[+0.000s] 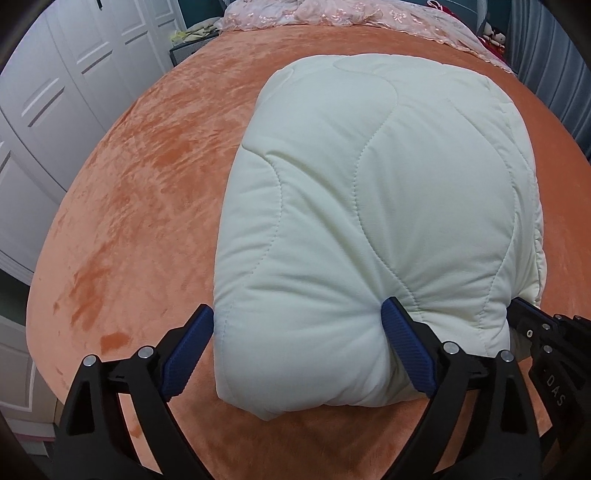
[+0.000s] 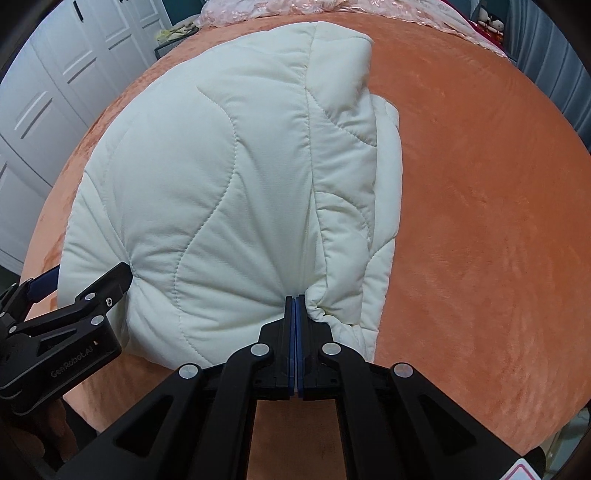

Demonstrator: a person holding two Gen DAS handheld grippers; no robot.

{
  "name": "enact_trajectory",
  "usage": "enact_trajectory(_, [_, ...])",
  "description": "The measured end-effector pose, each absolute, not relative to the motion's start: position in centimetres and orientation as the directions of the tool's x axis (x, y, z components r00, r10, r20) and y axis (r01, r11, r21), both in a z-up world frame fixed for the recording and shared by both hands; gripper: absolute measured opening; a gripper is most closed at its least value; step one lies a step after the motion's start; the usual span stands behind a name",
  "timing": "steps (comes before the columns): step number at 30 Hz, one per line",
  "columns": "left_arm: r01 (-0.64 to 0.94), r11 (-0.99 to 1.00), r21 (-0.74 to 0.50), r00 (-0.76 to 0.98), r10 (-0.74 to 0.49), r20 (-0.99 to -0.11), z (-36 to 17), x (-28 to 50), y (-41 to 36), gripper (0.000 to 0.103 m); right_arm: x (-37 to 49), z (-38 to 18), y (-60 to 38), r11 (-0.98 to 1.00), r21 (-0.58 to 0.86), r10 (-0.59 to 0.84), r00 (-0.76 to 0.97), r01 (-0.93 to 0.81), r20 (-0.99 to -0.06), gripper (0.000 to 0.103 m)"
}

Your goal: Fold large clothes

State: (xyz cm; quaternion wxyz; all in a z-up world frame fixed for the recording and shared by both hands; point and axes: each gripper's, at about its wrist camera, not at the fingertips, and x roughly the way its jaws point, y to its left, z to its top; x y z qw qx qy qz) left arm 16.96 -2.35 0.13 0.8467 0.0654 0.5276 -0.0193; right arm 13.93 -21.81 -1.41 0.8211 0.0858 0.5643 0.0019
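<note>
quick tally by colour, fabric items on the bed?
White: 1, the folded quilted coat
Orange: 1, the plush bed cover
Pink: 1, the lace cloth at the far edge
Total: 3

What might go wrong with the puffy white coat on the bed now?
The left tool straddles a thick corner of the coat with its fingers wide, so the bulge may slip out. The right tool is shut tight at the coat's edge; whether it holds any cloth is unclear. The loose layers at the right side could then unfold onto the blanket.
</note>
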Motion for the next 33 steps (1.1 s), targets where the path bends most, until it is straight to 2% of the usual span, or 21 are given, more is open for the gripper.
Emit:
enact_trajectory(9, [0.087,0.991,0.097,0.445,0.049,-0.894,-0.8,17.7,-2.7,0.098,15.4,-2.3,-22.3,0.982,0.151,0.101,0.362,0.114,-0.927,0.000])
enact_trajectory(13, [0.091,0.988,0.127,0.471,0.070,-0.879,-0.8,17.7,-3.1,0.098,15.7,-2.1,-21.6,0.982,0.139,0.084,0.368,0.124,-0.926,0.000])
enact_trajectory(19, [0.073,0.989,0.130,0.520,0.074,-0.851,1.2,16.3,-2.6,0.098,12.4,1.1,-22.0,0.963,0.210,0.111,0.465,0.166,-0.878,0.000])
enact_trajectory(24, [0.051,0.992,0.119,0.539,0.073,-0.839,2.7,13.6,-1.9,0.098,7.9,3.7,-21.6,0.962,0.225,0.109,0.540,0.154,-0.835,0.021])
enact_trajectory(26, [0.050,0.993,0.110,0.548,0.065,-0.834,3.2,12.3,-1.8,0.098,6.3,4.3,-21.1,0.972,0.194,0.086,0.564,0.135,-0.821,0.045])
enact_trajectory(27, [0.049,0.993,0.107,0.552,0.062,-0.832,3.3,11.7,-1.8,0.098,5.4,4.5,-20.7,0.977,0.172,0.070,0.578,0.124,-0.813,0.052])
enact_trajectory(28, [0.052,0.993,0.104,0.555,0.058,-0.830,3.3,11.1,-1.9,0.098,4.7,4.7,-20.5,0.980,0.157,0.056,0.594,0.120,-0.802,0.064])
enact_trajectory(29, [0.053,0.993,0.104,0.561,0.056,-0.826,3.3,10.5,-1.9,0.098,3.9,4.7,-20.3,0.983,0.141,0.039,0.611,0.120,-0.791,0.068])
enact_trajectory(33, [0.049,0.993,0.104,0.583,0.056,-0.810,2.8,8.1,-2.1,0.098,1.9,3.7,-20.1,0.985,0.113,0.007,0.631,0.129,-0.776,0.076])
